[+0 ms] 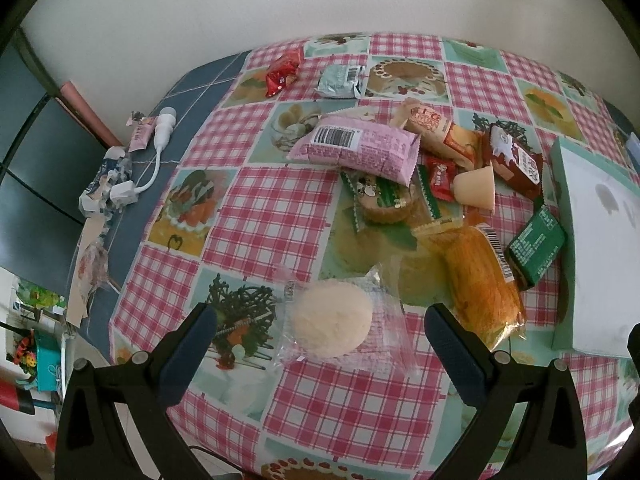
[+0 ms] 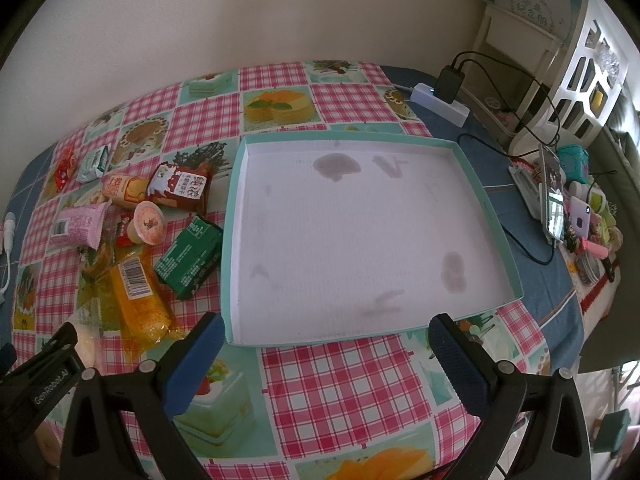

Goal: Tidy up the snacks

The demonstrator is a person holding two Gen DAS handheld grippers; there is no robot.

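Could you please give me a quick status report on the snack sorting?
Both grippers open, left gripper around white bun. Tray holds nothing. Snack pile beside it.

I see a home room: the table (image 2: pixel 332 384) has a cake-print checked cloth, a white decorative shelf (image 2: pixel 580 68) stands at its far right corner, with small trinkets (image 2: pixel 592 216).

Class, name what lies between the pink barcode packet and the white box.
Left wrist view: orange packet, brown packet and jelly cup lie between the pink packet and white box.
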